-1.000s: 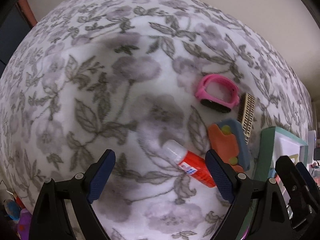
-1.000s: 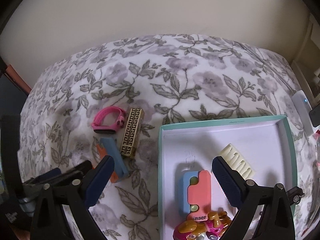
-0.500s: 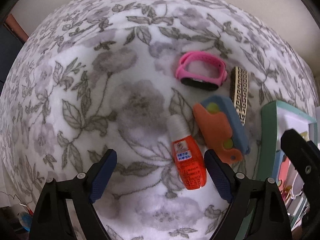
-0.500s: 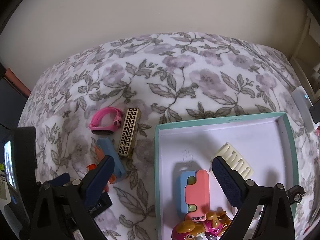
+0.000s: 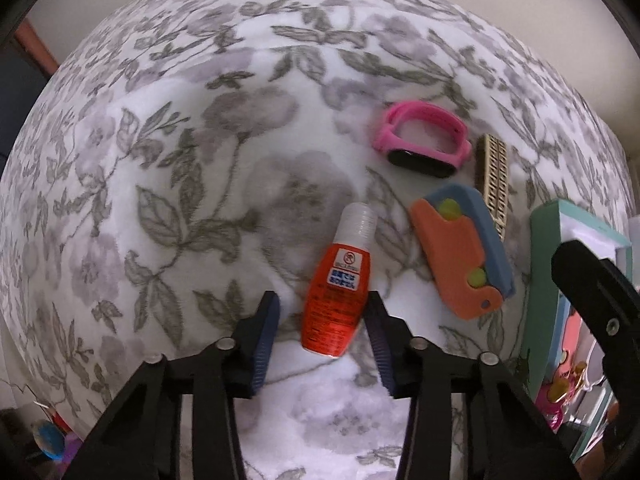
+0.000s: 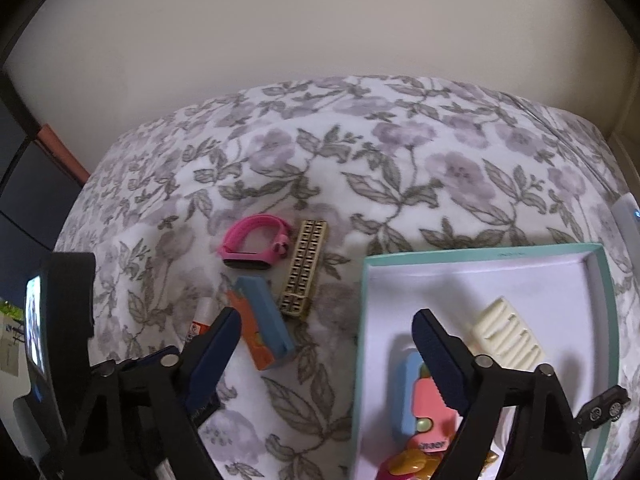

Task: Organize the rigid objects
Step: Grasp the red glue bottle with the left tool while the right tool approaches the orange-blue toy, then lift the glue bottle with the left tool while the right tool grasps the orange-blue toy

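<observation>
Now the left gripper [image 5: 322,328] has just been closing around the red glue bottle [image 5: 338,296] lying flat on the flowery blanket [image 5: 160,160], not squeezing it yet, probably to carry it right into the green box [image 6: 600,292].

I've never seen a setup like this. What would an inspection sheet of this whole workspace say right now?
Surface: floral blanket, soft and slightly rumpled.
Job's things: orange bottle lying flat; pink watch band, gold patterned bar and orange-and-blue block loose on the blanket; teal tray holding a cream comb, a second block and a toy.
Clutter: small toy car beside the tray.
Grippers: left gripper has just been closing, its fingers astride the bottle with a gap on one side; right gripper open, also just narrowing, nothing between.
Cables: nothing seen.
Surroundings: plain beige wall.
</observation>
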